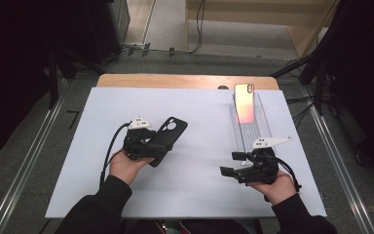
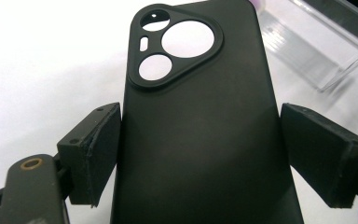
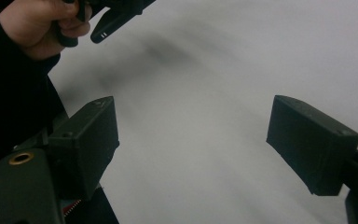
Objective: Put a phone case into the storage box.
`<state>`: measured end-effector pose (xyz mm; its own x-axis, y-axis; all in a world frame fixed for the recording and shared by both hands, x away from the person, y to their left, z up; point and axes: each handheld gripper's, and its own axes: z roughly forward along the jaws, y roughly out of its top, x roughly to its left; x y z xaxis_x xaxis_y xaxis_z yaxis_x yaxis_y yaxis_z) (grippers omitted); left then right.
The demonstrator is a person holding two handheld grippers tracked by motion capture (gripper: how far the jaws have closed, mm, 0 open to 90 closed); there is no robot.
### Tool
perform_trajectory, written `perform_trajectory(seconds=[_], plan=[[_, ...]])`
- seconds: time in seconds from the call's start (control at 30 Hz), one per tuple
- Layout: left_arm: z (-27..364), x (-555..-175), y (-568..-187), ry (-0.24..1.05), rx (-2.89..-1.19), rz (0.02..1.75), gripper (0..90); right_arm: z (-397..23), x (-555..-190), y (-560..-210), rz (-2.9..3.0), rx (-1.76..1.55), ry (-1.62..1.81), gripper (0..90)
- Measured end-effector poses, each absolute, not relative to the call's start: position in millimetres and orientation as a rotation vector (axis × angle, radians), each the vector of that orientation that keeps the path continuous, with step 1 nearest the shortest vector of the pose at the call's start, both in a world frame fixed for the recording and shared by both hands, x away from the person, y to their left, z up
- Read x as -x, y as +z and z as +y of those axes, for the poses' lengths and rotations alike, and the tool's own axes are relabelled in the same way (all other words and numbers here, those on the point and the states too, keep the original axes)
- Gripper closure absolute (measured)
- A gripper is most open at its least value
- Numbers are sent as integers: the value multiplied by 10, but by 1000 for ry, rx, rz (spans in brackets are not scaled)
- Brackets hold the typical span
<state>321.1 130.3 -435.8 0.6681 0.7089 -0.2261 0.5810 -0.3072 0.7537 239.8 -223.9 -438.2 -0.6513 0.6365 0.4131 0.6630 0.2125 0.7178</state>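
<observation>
Fingers [image 2: 98, 149] of my left gripper [image 1: 161, 142] are clamped on the black phone case [image 1: 168, 139], one pad on each long edge, as the left gripper view shows. I see the case from its back there, with the camera cut-out at its far end and the white sheet showing through the round holes. From the high view the case is carried above the left half of the white table [image 1: 199, 185], its far end angled up and to the right.

On my right gripper [image 1: 228, 164] the fingers [image 3: 91, 140] stand spread wide with only bare white surface between them. That gripper sits near the table's front right, pointing left toward my left hand [image 1: 126, 168].

Further back on the right, a phone [image 1: 244, 102] with a pinkish-orange back leans in a clear plastic stand [image 1: 251, 127], well apart from the case.
</observation>
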Motion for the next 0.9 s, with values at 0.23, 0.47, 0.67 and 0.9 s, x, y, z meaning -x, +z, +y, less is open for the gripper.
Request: perform_trajectory(seconds=[0.23,0.47,0.67,0.9], plan=[[1199,-3078,-4390,248,-1979,1006,159,-2173,-2400,-4323,-2407,1346,-1460,181],[1111,-2990,-4468,258,-1931,1025,158,-2143,-2420,-4281,-2387,1395,-1476,181],[1042,-2932,-4516,275,-1909,1034,157,-2124,-2448,-4247,-2345,1442,-1495,187],[968,-2839,-4556,331,-1873,1037,157,-2083,-2501,-4212,-2318,1479,-1509,192]])
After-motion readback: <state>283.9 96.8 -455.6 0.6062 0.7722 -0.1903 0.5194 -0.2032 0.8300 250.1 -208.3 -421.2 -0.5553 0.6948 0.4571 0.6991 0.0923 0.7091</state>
